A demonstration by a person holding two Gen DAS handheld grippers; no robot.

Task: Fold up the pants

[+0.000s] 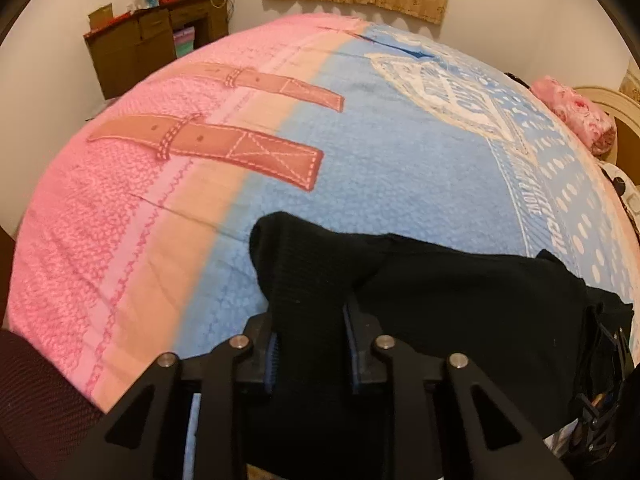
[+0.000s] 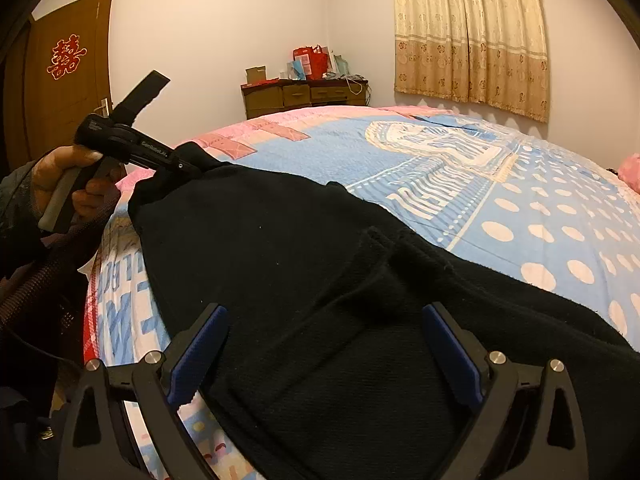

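Note:
Black pants [image 2: 280, 248] lie spread on the bed near its front edge; they also show in the left wrist view [image 1: 460, 300]. My left gripper [image 1: 310, 320] is shut on a ribbed end of the pants, with cloth bunched between its blue pads. In the right wrist view the left gripper [image 2: 188, 166] holds the pants' far left corner slightly lifted. My right gripper [image 2: 324, 340] is open, its blue pads [image 2: 200, 348] spread wide with the pants lying between them; its frame shows at the left wrist view's right edge [image 1: 604, 380].
The bed cover [image 1: 360, 152] is blue and pink with strap prints. A brown dresser [image 2: 304, 96] with red bags stands by the far wall. A curtain [image 2: 468, 32] hangs behind. A door [image 2: 68, 80] is on the left. A pink pillow [image 1: 576, 116] lies far right.

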